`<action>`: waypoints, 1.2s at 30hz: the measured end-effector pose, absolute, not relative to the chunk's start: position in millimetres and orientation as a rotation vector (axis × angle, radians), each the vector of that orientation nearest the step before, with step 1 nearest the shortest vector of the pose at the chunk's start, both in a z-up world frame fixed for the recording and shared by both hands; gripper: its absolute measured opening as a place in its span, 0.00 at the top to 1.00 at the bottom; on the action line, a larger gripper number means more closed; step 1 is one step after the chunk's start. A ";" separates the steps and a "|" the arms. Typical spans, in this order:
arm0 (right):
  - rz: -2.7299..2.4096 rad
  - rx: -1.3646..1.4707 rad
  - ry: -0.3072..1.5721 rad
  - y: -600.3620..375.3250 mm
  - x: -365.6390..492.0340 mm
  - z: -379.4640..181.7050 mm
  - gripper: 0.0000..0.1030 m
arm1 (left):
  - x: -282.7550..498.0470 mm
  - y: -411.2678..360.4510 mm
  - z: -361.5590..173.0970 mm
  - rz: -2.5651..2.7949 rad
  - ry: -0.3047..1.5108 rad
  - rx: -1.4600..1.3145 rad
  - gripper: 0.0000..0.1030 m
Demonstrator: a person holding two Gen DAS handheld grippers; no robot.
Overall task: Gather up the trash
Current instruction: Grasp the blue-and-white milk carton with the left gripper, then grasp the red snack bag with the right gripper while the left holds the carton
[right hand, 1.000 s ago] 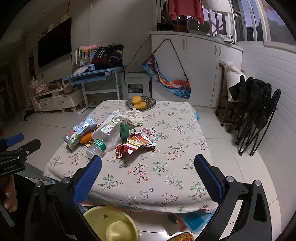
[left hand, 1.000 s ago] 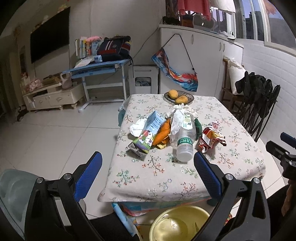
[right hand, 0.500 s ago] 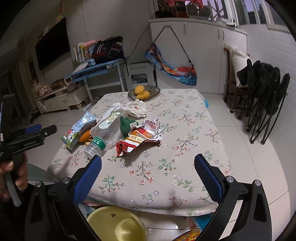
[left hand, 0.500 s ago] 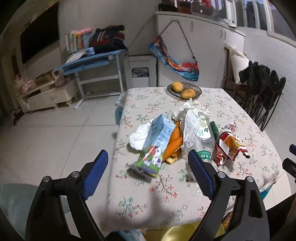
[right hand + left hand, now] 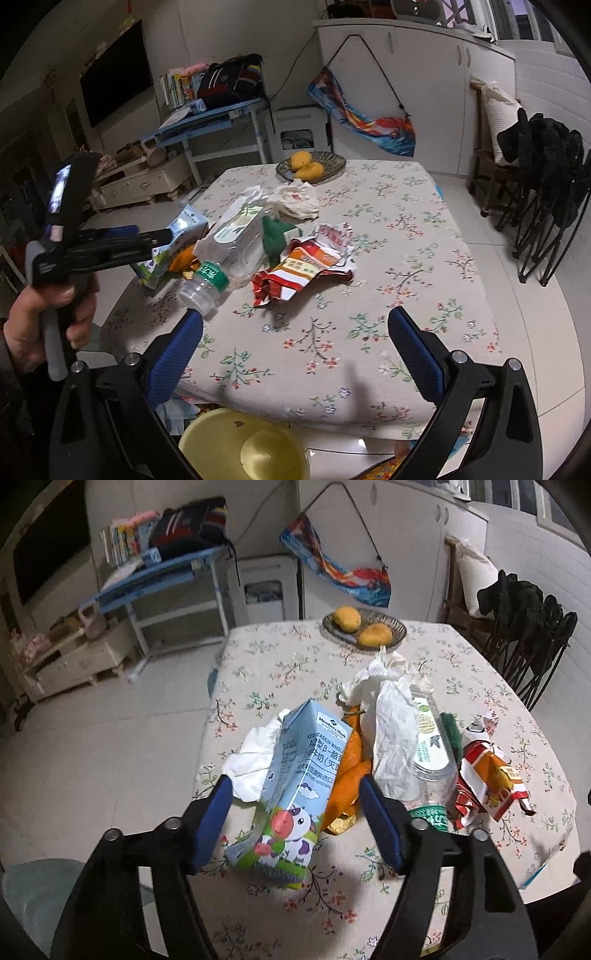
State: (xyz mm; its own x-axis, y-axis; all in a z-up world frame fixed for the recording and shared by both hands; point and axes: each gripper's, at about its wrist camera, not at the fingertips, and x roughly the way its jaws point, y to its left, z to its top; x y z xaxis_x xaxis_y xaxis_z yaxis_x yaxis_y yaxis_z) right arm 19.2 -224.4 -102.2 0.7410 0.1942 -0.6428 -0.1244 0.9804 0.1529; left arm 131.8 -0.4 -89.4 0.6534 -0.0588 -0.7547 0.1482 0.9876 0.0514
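Left gripper (image 5: pixel 295 805): jaws closing, milk carton (image 5: pixel 291 794) between the blue pads, not yet pinched. Carton lies at the floral tablecloth's (image 5: pixel 332 904) near-left, beside orange peel (image 5: pixel 347 775), plastic bottle (image 5: pixel 428 760) and snack wrapper (image 5: pixel 484 779). Right gripper (image 5: pixel 295 347): jaws spread, empty, over the table's near edge.

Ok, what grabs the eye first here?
A heap of trash mid-table: the blue milk carton lies between the closing jaws of the left hand-held gripper, not yet pinched. Right of it lie a plastic bottle and a red snack wrapper; mangoes sit at the far edge.
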 end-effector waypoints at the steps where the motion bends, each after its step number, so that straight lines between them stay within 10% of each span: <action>1: 0.178 0.102 0.718 -222.9 19.8 -102.3 0.07 | 135.0 -1.1 -92.0 -0.123 0.863 0.112 0.40; 14: 0.194 0.076 0.746 -209.1 26.0 -112.1 0.07 | 153.9 4.5 -106.1 -0.170 0.944 0.072 0.71; 36: 0.193 0.271 0.797 -228.3 43.6 -123.6 0.07 | 100.0 53.6 -73.4 -0.286 0.863 -0.207 0.72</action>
